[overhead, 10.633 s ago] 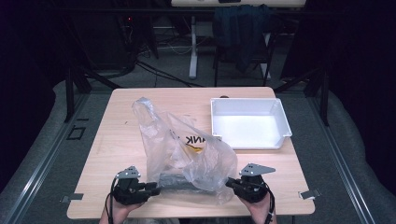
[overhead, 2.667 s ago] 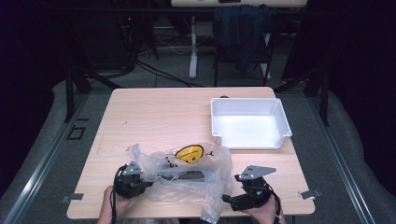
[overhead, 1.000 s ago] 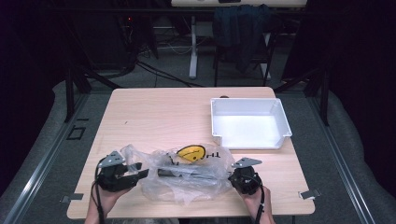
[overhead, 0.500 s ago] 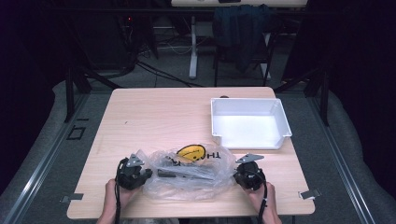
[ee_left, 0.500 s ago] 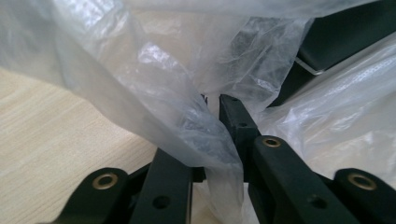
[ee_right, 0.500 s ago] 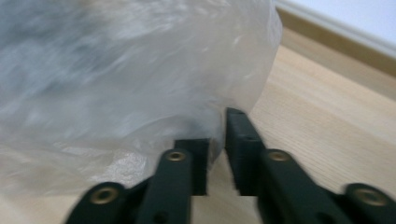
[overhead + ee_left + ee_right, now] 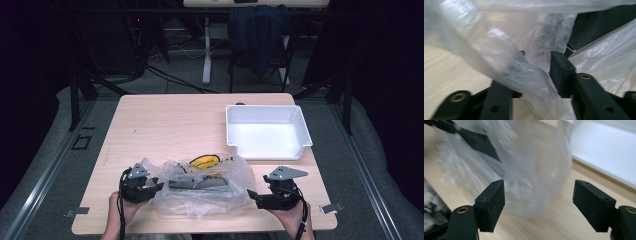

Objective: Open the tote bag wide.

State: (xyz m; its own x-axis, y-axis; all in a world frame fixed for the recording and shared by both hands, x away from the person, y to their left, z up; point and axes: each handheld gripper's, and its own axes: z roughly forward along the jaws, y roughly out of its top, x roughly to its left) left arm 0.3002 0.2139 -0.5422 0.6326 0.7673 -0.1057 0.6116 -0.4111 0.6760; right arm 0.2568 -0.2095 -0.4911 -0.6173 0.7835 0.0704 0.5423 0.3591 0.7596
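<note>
Far-left half of table (image 7: 165,120): bare wood, open to pass.
Far-right corner: tray (image 7: 267,131) stands there, its walls blocking a low sweep.
Near edge, middle: bag (image 7: 202,185) sprawls between my grippers.
My left gripper (image 7: 537,72): bag film bunched between the jaws, no room there.
My right gripper (image 7: 539,202): jaws wide apart, bag just ahead, bare wood below.
Near-right corner: free.

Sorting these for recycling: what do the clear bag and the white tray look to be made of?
The clear crinkled bag looks like thin plastic film: see-through, wrinkled and glossy, with the dark items inside showing through. The white rectangular tray seems to be rigid moulded plastic, going by its smooth, even walls and rolled rim, though the exact plastic cannot be told.
</note>
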